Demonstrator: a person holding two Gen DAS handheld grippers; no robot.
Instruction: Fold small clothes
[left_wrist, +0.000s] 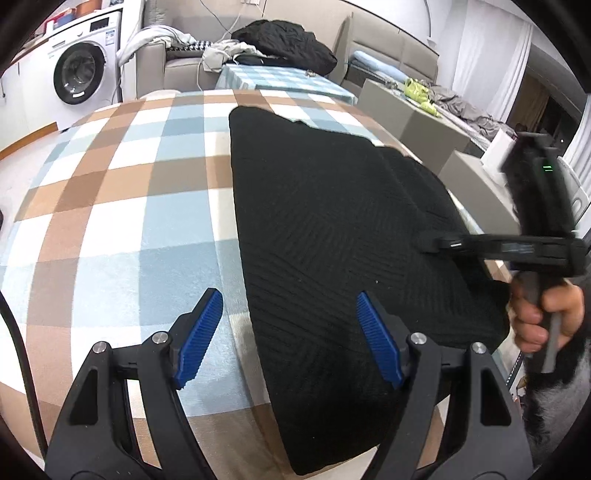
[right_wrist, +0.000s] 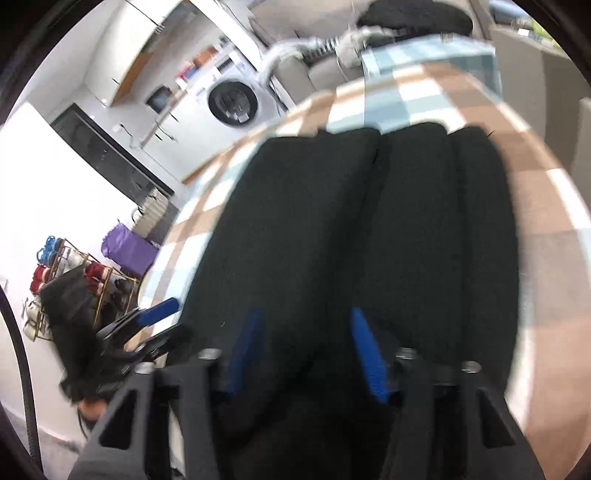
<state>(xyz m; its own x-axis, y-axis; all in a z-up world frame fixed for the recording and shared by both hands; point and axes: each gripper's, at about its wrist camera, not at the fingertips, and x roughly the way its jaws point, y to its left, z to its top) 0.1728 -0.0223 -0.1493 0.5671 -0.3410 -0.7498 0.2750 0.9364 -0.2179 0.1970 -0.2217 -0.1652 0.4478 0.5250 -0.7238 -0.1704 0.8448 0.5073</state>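
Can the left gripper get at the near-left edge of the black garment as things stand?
Probably yes. The left gripper is open and straddles that edge of the black garment, one pad over the checked cloth. Nothing lies between. The right gripper is over the garment's far right side, out of the way.

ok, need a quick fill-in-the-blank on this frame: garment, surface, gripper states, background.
1. The black ribbed knit garment lies on a ____ tablecloth of brown, blue and white squares.
2. The left gripper has its blue pads ____, holding nothing.
3. The right gripper hovers over the garment with its jaws ____.
4. The white appliance behind the table is a ____.

Missing words: checked; open; open; washing machine
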